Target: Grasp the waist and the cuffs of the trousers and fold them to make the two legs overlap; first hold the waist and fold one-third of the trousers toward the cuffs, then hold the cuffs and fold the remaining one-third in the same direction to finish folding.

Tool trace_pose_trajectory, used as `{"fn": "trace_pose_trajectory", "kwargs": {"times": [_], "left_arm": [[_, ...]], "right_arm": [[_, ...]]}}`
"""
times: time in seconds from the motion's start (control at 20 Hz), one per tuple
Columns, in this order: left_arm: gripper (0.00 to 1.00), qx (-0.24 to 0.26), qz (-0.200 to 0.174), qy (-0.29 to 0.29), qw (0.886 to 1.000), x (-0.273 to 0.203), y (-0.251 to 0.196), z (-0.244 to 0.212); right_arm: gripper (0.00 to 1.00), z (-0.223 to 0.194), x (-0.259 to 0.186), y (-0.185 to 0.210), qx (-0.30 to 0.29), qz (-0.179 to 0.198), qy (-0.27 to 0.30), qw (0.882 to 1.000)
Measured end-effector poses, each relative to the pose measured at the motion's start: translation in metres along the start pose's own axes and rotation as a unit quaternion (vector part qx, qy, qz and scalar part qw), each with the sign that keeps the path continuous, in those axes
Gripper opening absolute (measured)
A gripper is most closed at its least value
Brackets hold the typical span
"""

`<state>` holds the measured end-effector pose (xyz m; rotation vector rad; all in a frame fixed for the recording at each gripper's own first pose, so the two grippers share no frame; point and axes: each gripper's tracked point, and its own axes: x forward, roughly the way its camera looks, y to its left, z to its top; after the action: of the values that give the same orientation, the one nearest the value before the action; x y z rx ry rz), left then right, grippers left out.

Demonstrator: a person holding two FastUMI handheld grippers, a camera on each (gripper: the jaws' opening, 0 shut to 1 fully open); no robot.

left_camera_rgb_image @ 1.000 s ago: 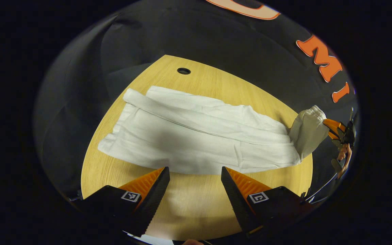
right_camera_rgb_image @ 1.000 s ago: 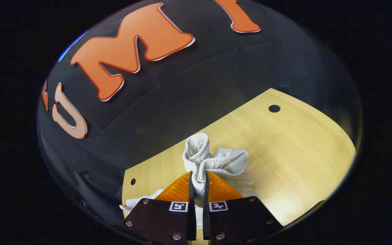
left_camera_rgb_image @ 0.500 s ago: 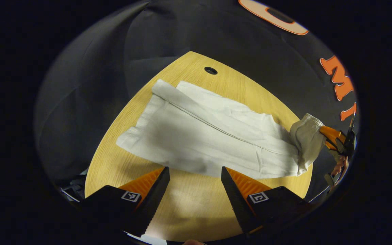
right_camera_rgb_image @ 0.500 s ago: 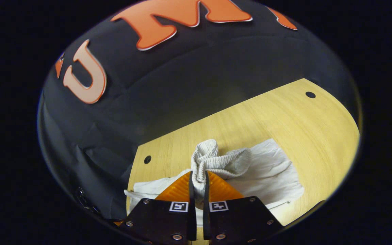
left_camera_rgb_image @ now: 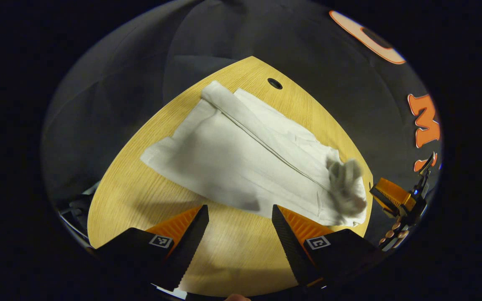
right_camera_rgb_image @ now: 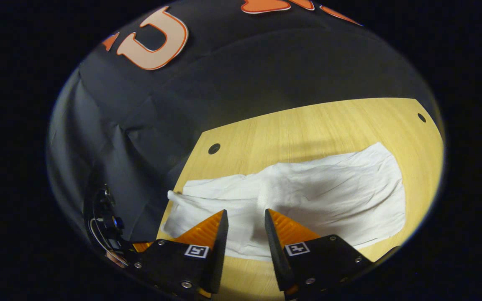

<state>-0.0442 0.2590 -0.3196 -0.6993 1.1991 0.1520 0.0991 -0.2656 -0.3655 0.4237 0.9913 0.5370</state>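
Both of my hand-held grippers are spread wide and hold nothing. My right hand-held gripper [right_camera_rgb_image: 244, 234] hangs just over the near edge of the white trousers [right_camera_rgb_image: 308, 200], which lie flat on the desk [right_camera_rgb_image: 308, 125]. They stretch sideways across my right view, long way left to right. My left hand-held gripper [left_camera_rgb_image: 239, 232] sits back from the trousers [left_camera_rgb_image: 241, 159] over bare desk [left_camera_rgb_image: 132, 196]. The bunched waist [left_camera_rgb_image: 345, 188] lies near my right one, so I think that hand should grab it.

surface [left_camera_rgb_image: 140, 196]: light wood grain, rounded edge | round holes [left_camera_rgb_image: 274, 83] near its far edge | booth wall [right_camera_rgb_image: 149, 125]: black, creased cloth
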Motion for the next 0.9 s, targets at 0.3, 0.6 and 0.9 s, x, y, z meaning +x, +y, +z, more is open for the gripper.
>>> {"fn": "trace_pose_trajectory", "kwargs": {"times": [0.3,0.6,0.9], "left_arm": [[0.99,-0.107,-0.05,-0.011,0.993,0.008,0.002,-0.004],[0.95,-0.197,-0.102,-0.054,0.974,0.016,0.008,0.015],[0.89,-0.253,-0.133,-0.107,0.952,0.028,0.014,0.065]], "right_arm": [[0.73,0.029,-0.03,-0.029,-0.007,-0.023,-0.025,0.999],[0.87,0.049,-0.067,-0.063,0.017,-0.052,-0.061,0.997],[0.87,0.056,-0.119,-0.11,0.052,-0.095,-0.1,0.989]]}}
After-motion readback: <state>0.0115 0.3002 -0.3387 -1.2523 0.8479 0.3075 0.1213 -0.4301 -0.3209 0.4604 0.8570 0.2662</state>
